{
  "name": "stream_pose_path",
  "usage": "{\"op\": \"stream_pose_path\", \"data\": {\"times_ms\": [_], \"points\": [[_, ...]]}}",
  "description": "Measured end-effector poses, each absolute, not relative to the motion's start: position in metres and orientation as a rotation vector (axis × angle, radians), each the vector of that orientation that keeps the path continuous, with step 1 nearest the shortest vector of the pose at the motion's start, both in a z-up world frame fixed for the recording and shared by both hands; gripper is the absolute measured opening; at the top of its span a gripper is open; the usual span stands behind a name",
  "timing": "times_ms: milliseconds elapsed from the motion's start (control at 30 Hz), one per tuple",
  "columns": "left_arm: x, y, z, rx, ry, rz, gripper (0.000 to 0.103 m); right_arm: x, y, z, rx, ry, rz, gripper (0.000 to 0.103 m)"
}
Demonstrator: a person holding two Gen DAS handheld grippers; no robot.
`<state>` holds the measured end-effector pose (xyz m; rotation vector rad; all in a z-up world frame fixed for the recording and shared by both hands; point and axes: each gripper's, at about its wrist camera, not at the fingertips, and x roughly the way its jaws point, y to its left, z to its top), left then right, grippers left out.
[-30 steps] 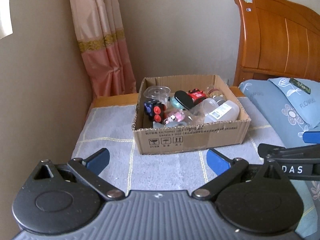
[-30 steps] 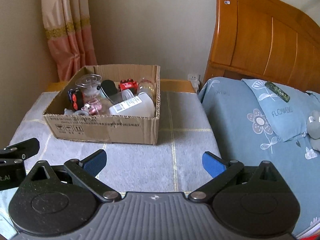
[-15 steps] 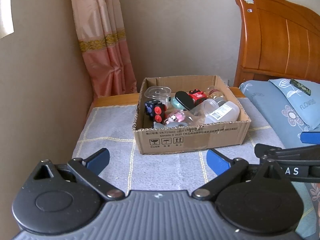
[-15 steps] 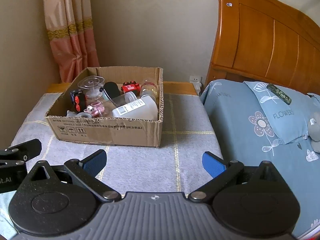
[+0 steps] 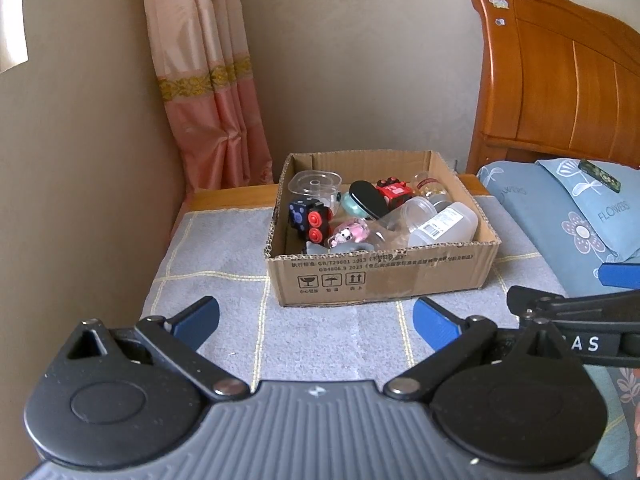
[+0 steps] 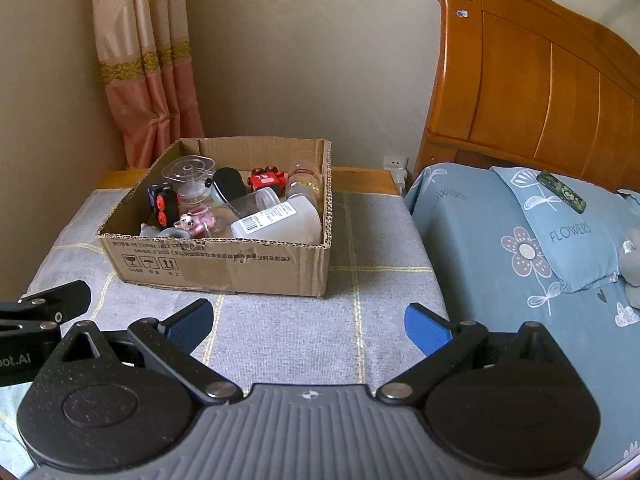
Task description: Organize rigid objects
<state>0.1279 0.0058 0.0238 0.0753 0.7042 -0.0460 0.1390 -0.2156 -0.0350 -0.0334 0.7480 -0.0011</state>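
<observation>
Beside bed (image 6: 520, 248), grey cloth (image 6: 280, 332) (yellow-lined), curtain (image 5: 208, 92)

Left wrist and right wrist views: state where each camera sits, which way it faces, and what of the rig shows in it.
Left wrist view: sits on the left gripper, looking forward over the grey cloth at the cardboard box; its own open blue fingers show, plus the right gripper at the right edge.
Right wrist view: sits on the right gripper, facing the same box from its right, bed alongside; its open fingers show, the left gripper at the left edge.
Shared: box, curtain, headboard.
</observation>
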Motion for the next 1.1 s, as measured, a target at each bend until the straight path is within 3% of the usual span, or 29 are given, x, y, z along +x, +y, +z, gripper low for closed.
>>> {"op": "stream_pose_path", "data": {"times_ms": [1100], "points": [[0.1299,0.0069,0.0230,0.064,0.713,-0.049,0.102,0.1375,-0.2177,-0.0311,-0.025,0.736,-0.002,0.103]]}}
